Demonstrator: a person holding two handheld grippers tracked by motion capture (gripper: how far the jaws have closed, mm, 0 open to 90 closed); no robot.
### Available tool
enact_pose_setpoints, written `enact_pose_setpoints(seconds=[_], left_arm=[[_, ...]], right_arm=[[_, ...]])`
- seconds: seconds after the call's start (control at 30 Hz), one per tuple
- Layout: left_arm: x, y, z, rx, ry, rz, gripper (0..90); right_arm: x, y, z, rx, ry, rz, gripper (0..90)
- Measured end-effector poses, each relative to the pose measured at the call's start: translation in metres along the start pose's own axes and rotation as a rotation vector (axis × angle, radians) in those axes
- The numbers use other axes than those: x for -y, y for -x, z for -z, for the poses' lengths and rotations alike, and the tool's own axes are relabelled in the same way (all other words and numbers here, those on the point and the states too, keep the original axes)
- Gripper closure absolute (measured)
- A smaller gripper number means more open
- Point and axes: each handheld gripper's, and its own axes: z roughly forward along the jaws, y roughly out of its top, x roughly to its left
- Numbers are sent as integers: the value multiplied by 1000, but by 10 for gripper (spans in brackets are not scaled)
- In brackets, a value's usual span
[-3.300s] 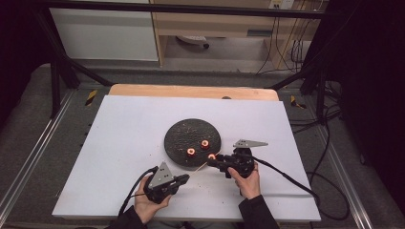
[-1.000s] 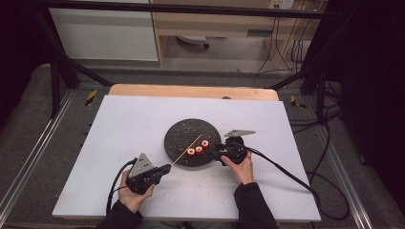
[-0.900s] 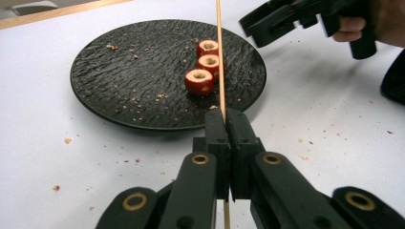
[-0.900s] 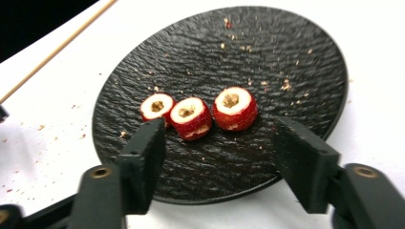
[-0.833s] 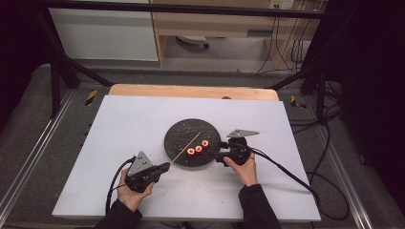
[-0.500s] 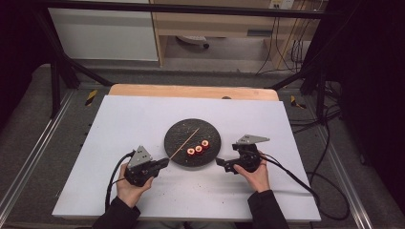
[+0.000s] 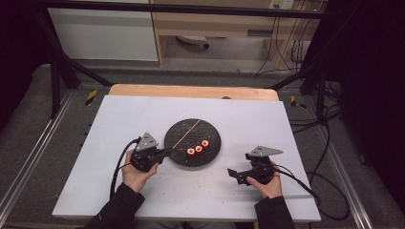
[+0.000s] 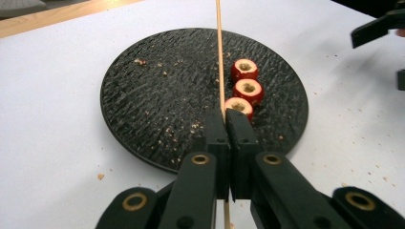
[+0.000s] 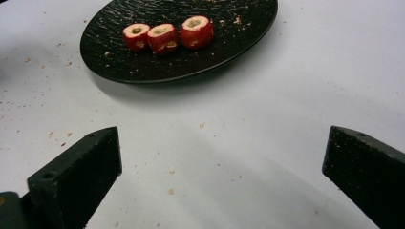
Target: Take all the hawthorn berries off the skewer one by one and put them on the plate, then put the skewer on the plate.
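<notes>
Since the earlier pictures, the right gripper (image 7: pixel 237 175) has pulled away from the black plate (image 7: pixel 176 133) toward the near right of the white table (image 7: pixel 114 119), and its jaws have just been opening, with nothing between them. We now see it well apart from the plate, held low over bare tabletop.

The left gripper (image 7: pixel 165 152) has shifted too. It sits at the plate's near left edge, and the thin wooden skewer (image 7: pixel 187 134) it carries now slants across the plate toward the far right.

We judge that the pieces have been slid off the skewer. Three small red rings with pale centres (image 7: pixel 197 149) lie in a short row on the near right part of the plate, touching or almost touching one another, just beside the skewer but not on it. The skewer looks bare along its visible length. What seems left is setting the skewer down.

From the left gripper view, the left jaws are pressed together on the skewer (image 8: pixel 220 57), which runs straight up between them and over the plate (image 8: pixel 143 105), passing beside the nearest red ring (image 8: pixel 239 106).

From the right gripper view, the right jaws stand wide apart and hold nothing; crumbs dot the table between them, and the three rings (image 9: pixel 165 34) sit on the plate (image 9: pixel 239 28) beyond.
</notes>
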Motion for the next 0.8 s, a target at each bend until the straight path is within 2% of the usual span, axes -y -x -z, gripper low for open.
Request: enact_pose_setpoints(seconds=[0.17,0.47,0.8], left_arm=[[-7,-1,-11,-8,-22,6,883],[-19,-5,-35,-51,-58,11,883],[-22,0,-66,-89,-118,5,883]], right_arm=[[5,0,3,0,-14,-3,7],[8,0,3,-1,-21,0,7],[9,0,6,-5,-11,0,8]])
